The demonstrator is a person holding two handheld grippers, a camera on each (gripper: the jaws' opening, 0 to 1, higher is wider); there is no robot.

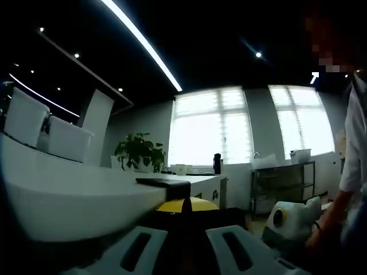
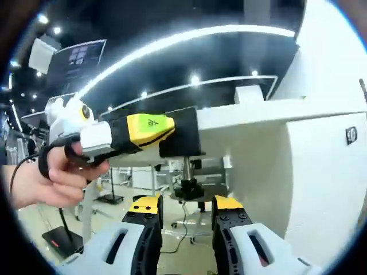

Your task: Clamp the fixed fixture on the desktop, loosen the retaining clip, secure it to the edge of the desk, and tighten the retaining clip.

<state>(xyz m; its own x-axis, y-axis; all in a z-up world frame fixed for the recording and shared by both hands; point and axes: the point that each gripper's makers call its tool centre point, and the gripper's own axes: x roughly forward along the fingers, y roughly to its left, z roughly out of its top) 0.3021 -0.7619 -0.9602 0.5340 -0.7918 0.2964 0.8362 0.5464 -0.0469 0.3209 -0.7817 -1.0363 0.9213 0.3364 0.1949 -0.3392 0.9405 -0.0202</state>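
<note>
The black clamp fixture (image 2: 182, 133) sits over the white desk's edge (image 2: 258, 117), and its screw with a black knob (image 2: 186, 186) hangs below the desktop. My left gripper (image 2: 156, 130), held by a hand (image 2: 51, 175), is shut on the fixture from the left with its yellow tips. In the left gripper view those yellow fingertips (image 1: 198, 204) are pressed together just below the fixture's black top plate (image 1: 163, 181) on the desk (image 1: 69, 195). My right gripper (image 2: 186, 209) stands open right under the knob, one jaw on each side. The right gripper (image 1: 289, 220) also shows low on the right.
A potted plant (image 1: 140, 152) and a dark bottle (image 1: 217, 163) stand at the desk's far end before bright windows. White chair backs (image 1: 26, 117) rise behind the desk. A metal shelf rack (image 1: 284, 183) stands to the right. The desk's white side panel (image 2: 324, 177) is close on the right.
</note>
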